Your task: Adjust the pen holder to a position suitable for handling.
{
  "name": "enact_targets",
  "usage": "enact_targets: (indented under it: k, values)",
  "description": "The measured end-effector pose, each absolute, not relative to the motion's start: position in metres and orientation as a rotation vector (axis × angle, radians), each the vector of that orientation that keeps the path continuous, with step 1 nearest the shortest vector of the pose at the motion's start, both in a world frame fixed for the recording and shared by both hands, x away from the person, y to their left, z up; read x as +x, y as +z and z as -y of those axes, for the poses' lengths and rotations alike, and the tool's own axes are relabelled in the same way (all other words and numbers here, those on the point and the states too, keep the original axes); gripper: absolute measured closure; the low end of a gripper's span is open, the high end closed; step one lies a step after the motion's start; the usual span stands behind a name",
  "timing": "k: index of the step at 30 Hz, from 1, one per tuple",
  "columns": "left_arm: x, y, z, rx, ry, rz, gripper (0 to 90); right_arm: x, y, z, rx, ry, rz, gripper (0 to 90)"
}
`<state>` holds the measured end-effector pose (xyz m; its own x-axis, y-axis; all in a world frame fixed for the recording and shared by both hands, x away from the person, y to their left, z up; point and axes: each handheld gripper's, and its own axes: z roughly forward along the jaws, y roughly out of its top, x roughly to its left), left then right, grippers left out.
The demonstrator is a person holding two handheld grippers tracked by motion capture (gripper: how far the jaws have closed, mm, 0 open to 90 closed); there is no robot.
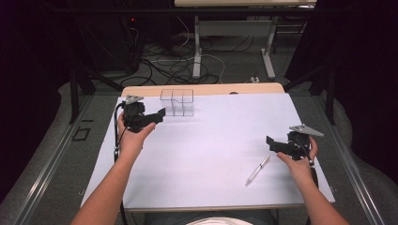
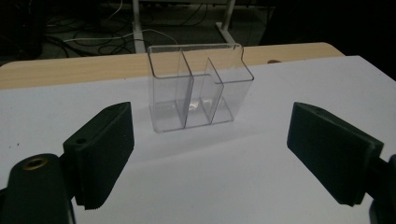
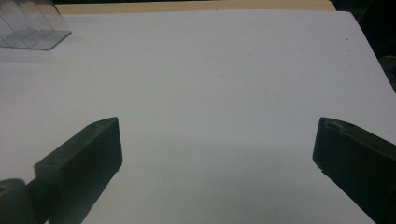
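On white table, clear organizer just ahead of left gripper, fingers spread, right gripper spread, empty.

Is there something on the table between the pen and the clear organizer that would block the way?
Nothing visible does. Between the pen and the clear organizer lies only bare white table; both grippers stand off to the sides.

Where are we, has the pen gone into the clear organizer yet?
Not yet. The pen lies on the white table near the right gripper, whose jaws are open. The clear organizer stands upright with nothing in it, before the open left gripper. Picking up and inserting the pen likely remain.
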<state>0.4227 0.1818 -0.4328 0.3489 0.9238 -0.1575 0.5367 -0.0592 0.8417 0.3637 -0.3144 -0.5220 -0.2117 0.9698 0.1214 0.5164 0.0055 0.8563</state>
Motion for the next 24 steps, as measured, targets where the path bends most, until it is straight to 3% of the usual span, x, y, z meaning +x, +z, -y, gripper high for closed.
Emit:
enact_targets:
  k: [12, 24]
  values:
    - [0.467, -0.411, -0.174, 1.766, 0.623, -1.315, 17.1, 0.363, -0.523, 0.315, 1.535, 1.144, -1.771, 1.4]
    - [0.499, -0.406, -0.18, 1.783, 0.606, -1.373, 32.4, 0.361, -0.524, 0.317, 1.582, 1.156, -1.756, 2.0]
